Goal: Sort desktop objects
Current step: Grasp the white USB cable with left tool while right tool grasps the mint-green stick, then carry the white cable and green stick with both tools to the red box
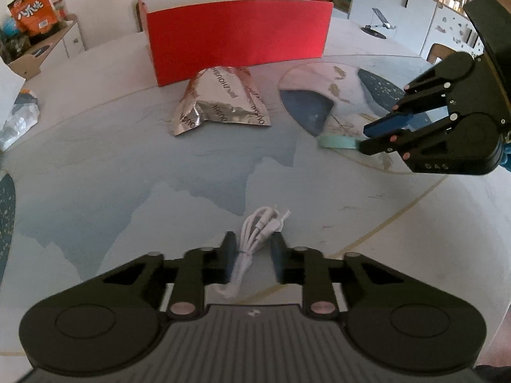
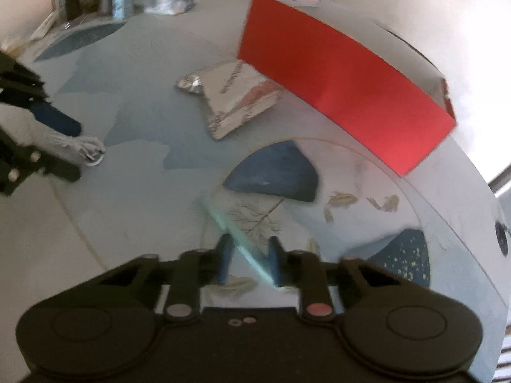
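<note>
A bundled white cable (image 1: pixel 255 239) lies on the patterned table between the fingers of my left gripper (image 1: pixel 252 239), which is open around it; it also shows in the right wrist view (image 2: pixel 76 146). A thin light-green strip (image 2: pixel 239 242) lies slantwise between the fingers of my right gripper (image 2: pixel 249 245), which is open around it; the strip shows in the left wrist view (image 1: pixel 338 142) at the right gripper's tips (image 1: pixel 364 137). A crumpled silver foil bag (image 1: pixel 223 99) lies in front of the open red box (image 1: pixel 236 44), also seen in the right wrist view (image 2: pixel 345 95).
An orange snack bag (image 1: pixel 32 9) stands on a side shelf at far left. A crinkled plastic wrapper (image 1: pixel 16 118) lies at the table's left edge. A phone stand (image 1: pixel 380 28) is at the far right. White cabinets stand behind the table.
</note>
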Motion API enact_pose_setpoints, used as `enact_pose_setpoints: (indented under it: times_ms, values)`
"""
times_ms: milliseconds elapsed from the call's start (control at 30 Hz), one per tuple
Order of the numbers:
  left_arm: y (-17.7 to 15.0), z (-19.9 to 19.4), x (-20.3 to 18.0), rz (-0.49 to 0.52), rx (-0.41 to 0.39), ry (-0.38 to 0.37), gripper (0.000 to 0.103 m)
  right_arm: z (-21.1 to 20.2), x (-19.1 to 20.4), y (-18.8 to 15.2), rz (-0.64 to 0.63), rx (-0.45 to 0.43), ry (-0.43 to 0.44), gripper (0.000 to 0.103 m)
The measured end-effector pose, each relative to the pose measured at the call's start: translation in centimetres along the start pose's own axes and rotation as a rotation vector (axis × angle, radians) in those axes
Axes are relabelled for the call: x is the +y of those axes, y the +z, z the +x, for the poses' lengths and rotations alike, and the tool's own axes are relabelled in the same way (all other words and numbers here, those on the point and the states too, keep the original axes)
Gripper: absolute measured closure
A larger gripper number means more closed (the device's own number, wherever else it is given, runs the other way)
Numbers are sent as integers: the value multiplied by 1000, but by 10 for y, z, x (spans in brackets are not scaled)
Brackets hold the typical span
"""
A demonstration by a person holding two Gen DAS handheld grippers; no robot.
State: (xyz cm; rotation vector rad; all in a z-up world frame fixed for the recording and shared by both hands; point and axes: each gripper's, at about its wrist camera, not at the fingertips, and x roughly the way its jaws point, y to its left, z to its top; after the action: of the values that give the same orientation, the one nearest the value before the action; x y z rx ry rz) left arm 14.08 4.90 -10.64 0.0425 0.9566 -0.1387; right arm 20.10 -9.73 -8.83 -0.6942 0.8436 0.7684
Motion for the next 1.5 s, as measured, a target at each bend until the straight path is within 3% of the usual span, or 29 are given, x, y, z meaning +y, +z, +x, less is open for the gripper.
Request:
enact_pose_setpoints:
  times_ms: [167,400,767,1100,1200,1300,1367,1500]
  values:
    - [0,0,0,-20,-3,0,91,0,12,1,-81,4,-31,92]
    - [3,-2,9,-99,-2,-17,92,0,-12,3,157,3,16,96]
    - [37,-17,12,-237,-48,-65,92,-19,-30,8,386,-29,20,100]
    - [58,-21,7,-249,-73,-90,92,-6,-23,1,367,21,29,101]
    - [60,-19,6,-246,-68,-91,92,1,-21,3,355,49,29,85]
    - [61,-18,5,-247,-64,-95,92,5,-19,5,348,53,17,82]
    - [62,-18,4,-244,-63,-93,92,7,-18,7,346,55,13,92]
    - [68,-19,3,-240,-68,-88,92,4,-14,9,327,47,10,94]
